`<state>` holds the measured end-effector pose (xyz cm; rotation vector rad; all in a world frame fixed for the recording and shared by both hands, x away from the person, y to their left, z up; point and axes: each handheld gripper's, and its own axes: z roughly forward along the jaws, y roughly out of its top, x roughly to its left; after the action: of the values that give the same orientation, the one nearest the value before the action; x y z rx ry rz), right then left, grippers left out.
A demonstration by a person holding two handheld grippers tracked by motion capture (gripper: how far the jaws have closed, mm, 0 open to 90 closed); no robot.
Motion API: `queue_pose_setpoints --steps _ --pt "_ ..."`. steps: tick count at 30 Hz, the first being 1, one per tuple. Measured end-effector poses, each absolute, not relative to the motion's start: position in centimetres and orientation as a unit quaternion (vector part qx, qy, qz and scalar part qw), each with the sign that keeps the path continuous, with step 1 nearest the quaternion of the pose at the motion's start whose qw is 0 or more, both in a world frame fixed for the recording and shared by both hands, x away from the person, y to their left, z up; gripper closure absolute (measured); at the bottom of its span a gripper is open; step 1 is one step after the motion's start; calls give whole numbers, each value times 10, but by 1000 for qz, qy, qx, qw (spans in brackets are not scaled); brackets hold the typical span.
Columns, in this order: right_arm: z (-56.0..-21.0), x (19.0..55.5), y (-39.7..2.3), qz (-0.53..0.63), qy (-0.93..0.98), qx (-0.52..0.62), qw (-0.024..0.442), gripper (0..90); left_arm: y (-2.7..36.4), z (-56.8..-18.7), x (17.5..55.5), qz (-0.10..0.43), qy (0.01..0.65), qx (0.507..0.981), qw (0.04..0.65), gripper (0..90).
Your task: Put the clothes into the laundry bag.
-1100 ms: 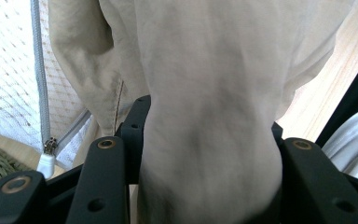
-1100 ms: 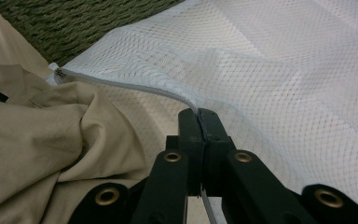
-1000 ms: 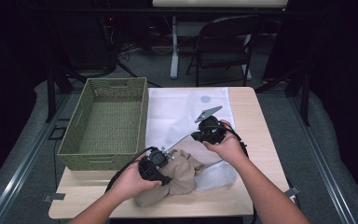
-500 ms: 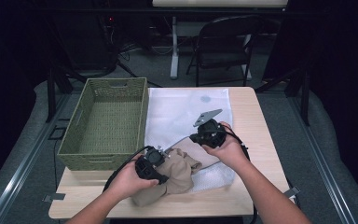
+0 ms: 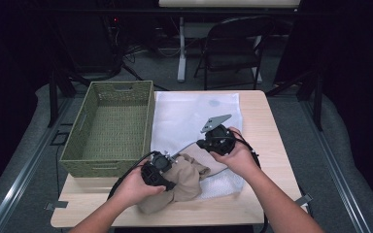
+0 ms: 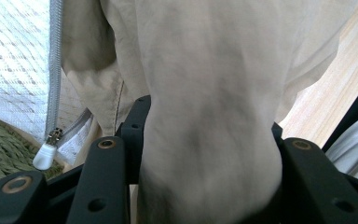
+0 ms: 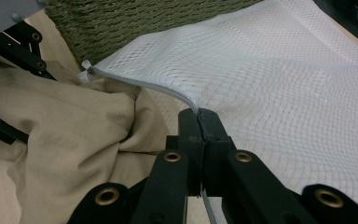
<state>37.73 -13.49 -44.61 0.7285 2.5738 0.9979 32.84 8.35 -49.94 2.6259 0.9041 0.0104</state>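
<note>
A tan garment (image 5: 188, 183) lies crumpled on the near part of the table, partly inside the mouth of a white mesh zip bag (image 5: 189, 114). My left gripper (image 5: 170, 180) is shut on a thick fold of the garment (image 6: 205, 93), which bulges between its jaws. My right gripper (image 5: 200, 144) is shut on the bag's zipper edge (image 7: 140, 84), holding it up over the garment (image 7: 65, 130). In the right gripper view its jaws (image 7: 199, 116) meet on the thin zipper tape. The zipper pull (image 6: 44, 156) hangs at the bag's corner beside the basket.
A green woven basket (image 5: 148, 116) stands on the table's left half, touching the bag's left side. The far part of the mesh bag lies flat on the wooden table (image 5: 267, 141). A folding chair (image 5: 233, 43) stands beyond the table's far edge.
My right gripper has risen a little with the zipper edge in it. The left gripper has stayed in place on the garment.
</note>
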Motion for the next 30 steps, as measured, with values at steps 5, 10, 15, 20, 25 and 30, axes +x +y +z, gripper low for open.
queue_pose_setpoints --steps 5,10,15,20,25,30 --pt "-448 378 -134 346 892 253 142 890 83 -496 332 5 326 927 185 537" --pt "-449 378 -133 349 890 255 143 890 80 -492 336 7 331 925 188 536" --pt "-448 377 -133 346 892 252 145 890 76 -490 342 11 342 919 195 536" --pt "-448 378 -133 347 893 250 143 890 71 -488 352 14 353 915 195 536" --pt "-448 378 -133 347 892 250 144 890 68 -489 358 21 359 913 193 536" --pt "-448 378 -132 348 892 250 143 890 65 -488 361 26 361 913 190 536"
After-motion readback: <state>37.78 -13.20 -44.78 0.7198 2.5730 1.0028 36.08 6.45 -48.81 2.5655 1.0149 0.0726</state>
